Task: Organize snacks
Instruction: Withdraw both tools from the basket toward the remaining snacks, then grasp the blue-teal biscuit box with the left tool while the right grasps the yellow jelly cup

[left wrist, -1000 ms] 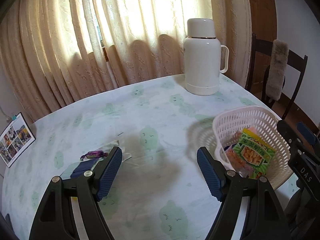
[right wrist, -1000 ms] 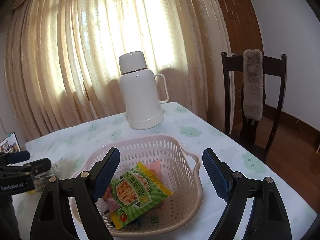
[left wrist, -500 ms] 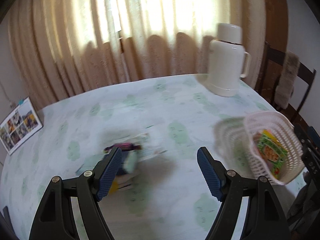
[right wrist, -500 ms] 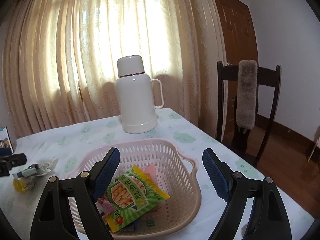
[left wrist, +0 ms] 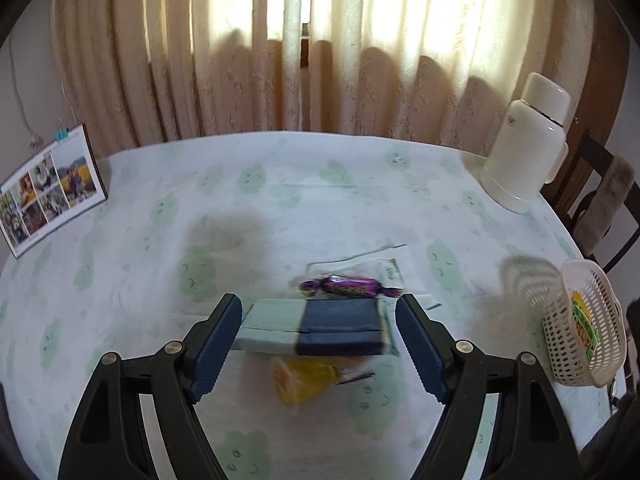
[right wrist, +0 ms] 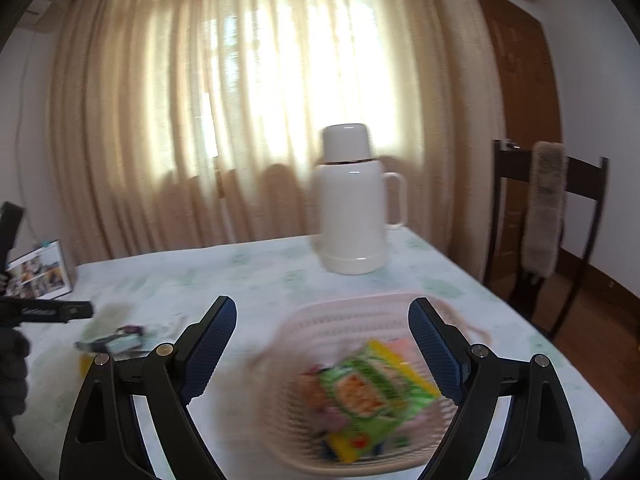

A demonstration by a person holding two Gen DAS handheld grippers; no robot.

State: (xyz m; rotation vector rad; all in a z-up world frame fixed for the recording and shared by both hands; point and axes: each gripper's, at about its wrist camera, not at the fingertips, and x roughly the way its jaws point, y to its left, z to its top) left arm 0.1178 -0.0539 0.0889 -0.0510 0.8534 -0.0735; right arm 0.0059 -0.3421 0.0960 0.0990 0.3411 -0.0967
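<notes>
Basket (right wrist: 360,320) (green snack packet (right wrist: 372,392) inside)

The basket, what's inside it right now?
In the basket, a green snack packet lies on top, with pink and yellow wrappers poking out beneath. Whatever sits under them is covered and blurred.

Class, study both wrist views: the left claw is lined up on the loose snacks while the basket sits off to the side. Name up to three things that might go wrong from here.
1. The blue packet lies between the open left claw's fingers, with a purple candy and a yellow snack close by; closing may catch or knock a neighbour.
2. Thin wrappers may slip from the fingers.
3. The basket sits near the table edge; a careless drop could push it off.
</notes>
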